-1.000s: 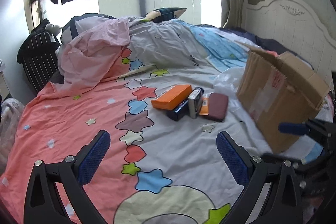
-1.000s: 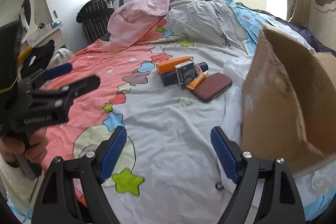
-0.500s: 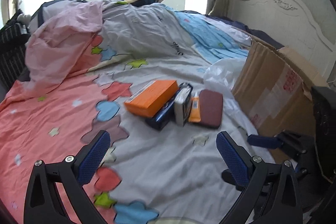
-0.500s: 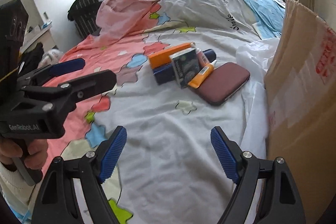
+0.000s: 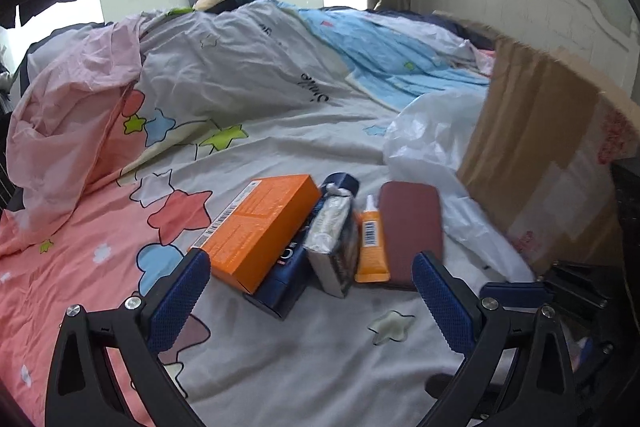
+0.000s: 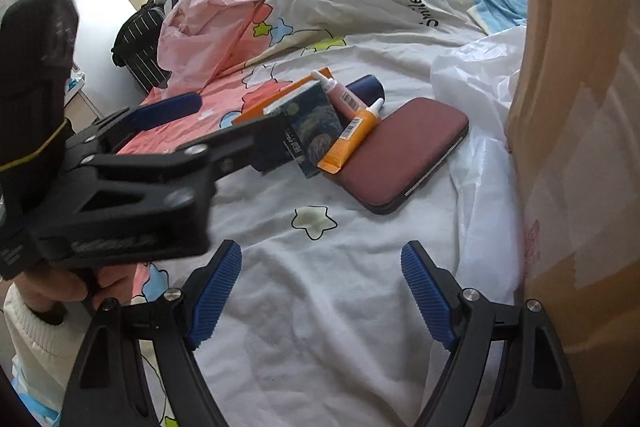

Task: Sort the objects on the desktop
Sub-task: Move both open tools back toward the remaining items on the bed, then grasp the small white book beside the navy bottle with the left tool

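Two black hand-held grippers with blue ribbed pads hang above a star-printed bedsheet point(image 5: 328, 355), and I have brought both much closer to the pile than a second ago. My left gripper point(image 5: 310, 297) has its jaws wide apart and empty, framing the near ends of the clutter. My right gripper point(image 6: 322, 291) is likewise spread and empty, over bare sheet.

Just beyond lie the things to sort, touching one another: a flat orange cardboard box point(image 5: 260, 229) resting on a dark navy box point(image 5: 286, 277), a small starry-print box point(image 6: 310, 125), an orange squeeze tube point(image 5: 372, 247) and a maroon hard-shell case point(image 6: 404, 153).

Farther right, a white plastic bag point(image 5: 432, 135) and an open brown cardboard carton point(image 5: 548, 163) stand near. The approach looks finished; I judge the first grasp comes next.
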Action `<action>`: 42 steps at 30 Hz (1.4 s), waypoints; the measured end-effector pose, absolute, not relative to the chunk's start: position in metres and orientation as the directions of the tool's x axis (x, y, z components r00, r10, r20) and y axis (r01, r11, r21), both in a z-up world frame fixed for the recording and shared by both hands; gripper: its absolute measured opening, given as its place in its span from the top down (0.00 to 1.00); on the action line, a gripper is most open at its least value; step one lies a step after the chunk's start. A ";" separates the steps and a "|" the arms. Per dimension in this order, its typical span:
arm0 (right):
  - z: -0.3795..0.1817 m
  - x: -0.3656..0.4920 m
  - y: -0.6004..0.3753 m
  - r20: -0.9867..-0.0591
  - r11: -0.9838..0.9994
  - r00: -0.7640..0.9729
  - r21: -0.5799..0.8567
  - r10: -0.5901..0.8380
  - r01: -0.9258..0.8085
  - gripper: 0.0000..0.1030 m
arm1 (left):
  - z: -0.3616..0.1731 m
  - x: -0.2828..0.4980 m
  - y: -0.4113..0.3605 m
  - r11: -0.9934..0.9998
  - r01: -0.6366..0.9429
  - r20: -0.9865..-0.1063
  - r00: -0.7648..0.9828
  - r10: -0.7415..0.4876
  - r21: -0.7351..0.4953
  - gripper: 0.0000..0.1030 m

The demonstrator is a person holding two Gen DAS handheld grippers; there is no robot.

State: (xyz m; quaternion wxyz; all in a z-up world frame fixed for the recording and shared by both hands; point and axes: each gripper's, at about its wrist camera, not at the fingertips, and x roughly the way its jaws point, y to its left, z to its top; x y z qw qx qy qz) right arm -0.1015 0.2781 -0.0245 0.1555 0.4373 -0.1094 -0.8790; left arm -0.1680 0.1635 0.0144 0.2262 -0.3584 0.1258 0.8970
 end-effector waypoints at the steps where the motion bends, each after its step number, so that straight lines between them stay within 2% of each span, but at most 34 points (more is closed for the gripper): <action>1: -0.025 -0.103 0.278 -0.735 -0.927 -0.569 0.328 -0.370 0.179 0.23 | 0.012 -0.171 0.163 -0.868 -0.492 -0.701 -0.640 0.314 0.061 0.00; 7: -0.031 -0.109 0.281 -0.730 -0.918 -0.560 0.349 -0.391 0.186 0.23 | 0.008 -0.180 0.172 -0.857 -0.512 -0.703 -0.628 0.334 0.051 0.01; 10: -0.032 -0.110 0.281 -0.731 -0.918 -0.559 0.350 -0.392 0.186 0.23 | 0.005 -0.182 0.181 -0.843 -0.536 -0.710 -0.612 0.348 0.048 0.08; 13: -0.032 -0.110 0.281 -0.731 -0.918 -0.558 0.350 -0.392 0.187 0.23 | -0.002 -0.186 0.187 -0.831 -0.554 -0.737 -0.577 0.353 0.036 0.25; 15: -0.033 -0.111 0.281 -0.732 -0.918 -0.557 0.350 -0.393 0.188 0.23 | -0.007 -0.189 0.191 -0.825 -0.564 -0.755 -0.552 0.354 0.025 0.46; 19: -0.034 -0.112 0.281 -0.732 -0.917 -0.556 0.350 -0.394 0.189 0.23 | -0.009 -0.193 0.191 -0.828 -0.561 -0.762 -0.537 0.363 0.001 0.56; 24: -0.036 -0.112 0.282 -0.732 -0.919 -0.559 0.347 -0.390 0.187 0.23 | -0.008 -0.193 0.190 -0.820 -0.572 -0.773 -0.512 0.374 -0.018 0.74; 26: -0.036 -0.112 0.282 -0.733 -0.920 -0.559 0.346 -0.389 0.187 0.23 | -0.006 -0.191 0.191 -0.813 -0.582 -0.779 -0.502 0.376 -0.018 0.77; 35: -0.034 -0.113 0.283 -0.739 -0.927 -0.564 0.333 -0.369 0.171 0.23 | 0.009 -0.175 0.182 -0.792 -0.610 -0.773 -0.499 0.392 -0.007 0.78; 42: -0.019 -0.121 0.280 -0.728 -0.950 -0.611 0.251 -0.311 0.184 0.23 | 0.019 -0.155 0.159 -0.790 -0.613 -0.768 -0.507 0.392 0.001 0.78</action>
